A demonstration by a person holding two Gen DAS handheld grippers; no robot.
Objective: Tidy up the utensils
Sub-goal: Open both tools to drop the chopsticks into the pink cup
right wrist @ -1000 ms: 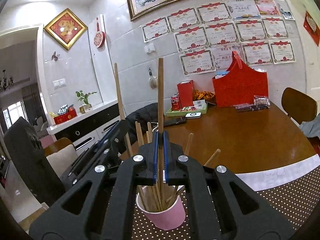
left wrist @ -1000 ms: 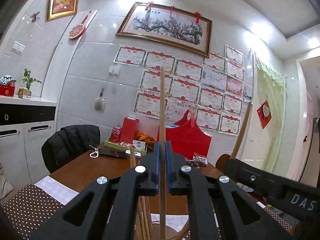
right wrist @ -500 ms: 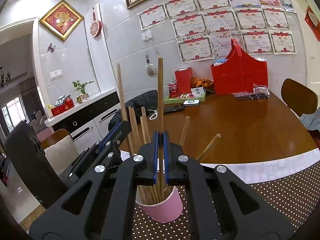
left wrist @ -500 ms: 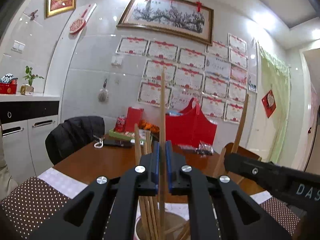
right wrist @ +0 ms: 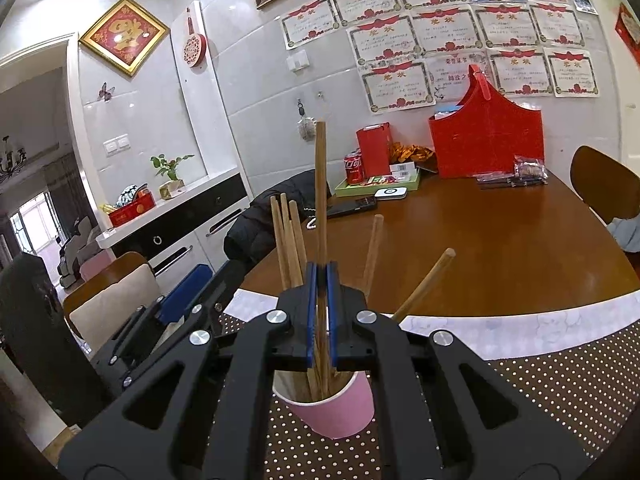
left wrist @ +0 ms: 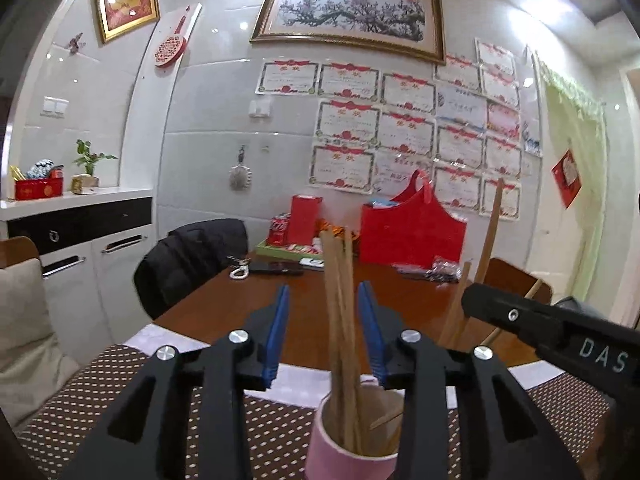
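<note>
1. The left wrist view shows the left tool point(left wrist: 324, 328) with its blue-padded jaws opening; a bundle of wooden chopsticks point(left wrist: 340, 320) stands between them, clear of both pads.
2. Those chopsticks stand in a pink paper cup point(left wrist: 352, 452) on the brown white-dotted placemat point(left wrist: 80, 392), near the front edge of the round brown wooden tabletop point(left wrist: 304, 304).
3. Only the right wrist view shows the right tool point(right wrist: 319, 312) clamped on one tall wooden chopstick point(right wrist: 320, 184), held upright above the same cup point(right wrist: 340, 412).
4. That view also shows two chopsticks leaning out to the right of the cup, and the left tool just beside it on the left.
5. Beyond the placemat the tabletop point(right wrist: 500, 248) lies bare up to a red bag point(right wrist: 488, 140), a green tray point(right wrist: 348, 190) and a black phone point(right wrist: 352, 206) near the wall.
</note>
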